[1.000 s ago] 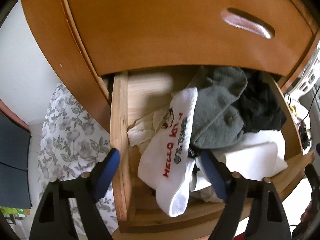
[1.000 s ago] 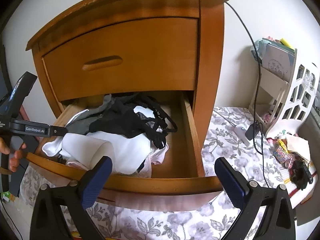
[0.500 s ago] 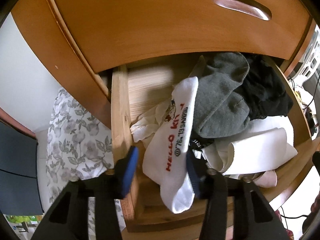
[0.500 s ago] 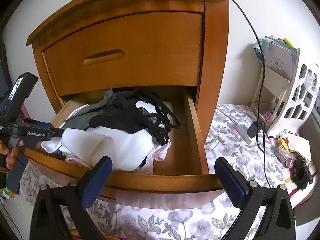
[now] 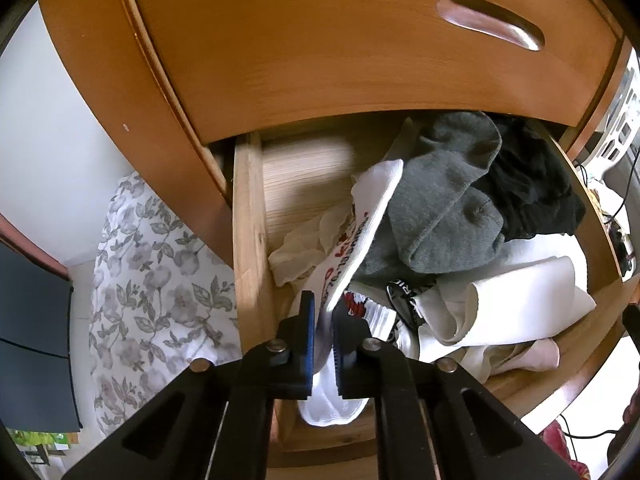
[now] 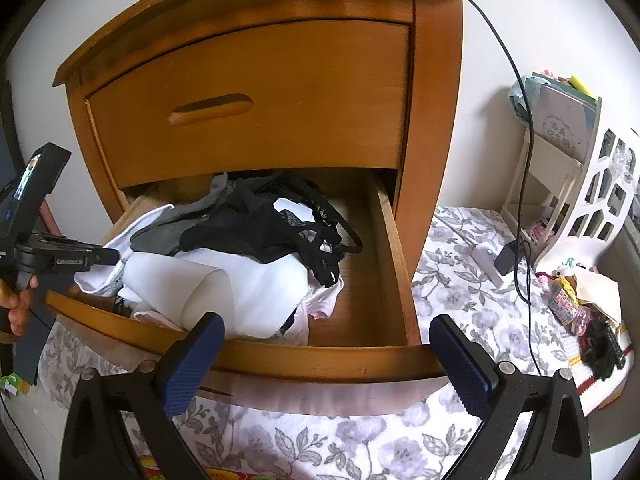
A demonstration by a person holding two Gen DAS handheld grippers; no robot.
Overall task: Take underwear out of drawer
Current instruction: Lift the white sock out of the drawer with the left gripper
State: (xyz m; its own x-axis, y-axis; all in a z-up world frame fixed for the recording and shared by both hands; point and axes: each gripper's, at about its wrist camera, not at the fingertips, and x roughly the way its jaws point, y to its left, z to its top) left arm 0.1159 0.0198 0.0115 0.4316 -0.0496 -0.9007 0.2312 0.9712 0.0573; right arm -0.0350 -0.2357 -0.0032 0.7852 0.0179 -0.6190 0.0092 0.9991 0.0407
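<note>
The white sock (image 5: 360, 240) with red and black lettering lay at the left end of the open lower drawer (image 5: 246, 240), draped over the heap of clothes, and the left gripper (image 5: 324, 344) was clamped on its lower part, the blue pads (image 5: 307, 340) pressing the fabric from both sides while the toe end hung out below them, over the drawer's front rail. Just right of the sock sat a grey sock (image 5: 444, 208), partly over it, with a black garment (image 5: 528, 188) behind and right of that and folded white fabric (image 5: 520, 292) in front; a cream-coloured piece (image 5: 300, 248) lay bunched against the left wall of the drawer. In the right wrist view the same pile filled the left and middle of the drawer (image 6: 320, 354), black lace underwear (image 6: 280, 236) resting on top of the white fabric (image 6: 240, 284), while the right part of the drawer floor showed bare wood. The right gripper (image 6: 324, 356) hung in front of the drawer's front rail with its jaws wide apart and nothing between them. At the left edge of that view a hand (image 6: 18, 304) held the handle of the left gripper (image 6: 68, 258), which reached in over the drawer's left end. The upper drawer (image 6: 248, 104) of the wooden nightstand was shut. A floral cloth (image 6: 460, 296) covered the surface below and to the right, where a white rack (image 6: 592, 200) and a black cable (image 6: 524, 152) stood near the wall.
</note>
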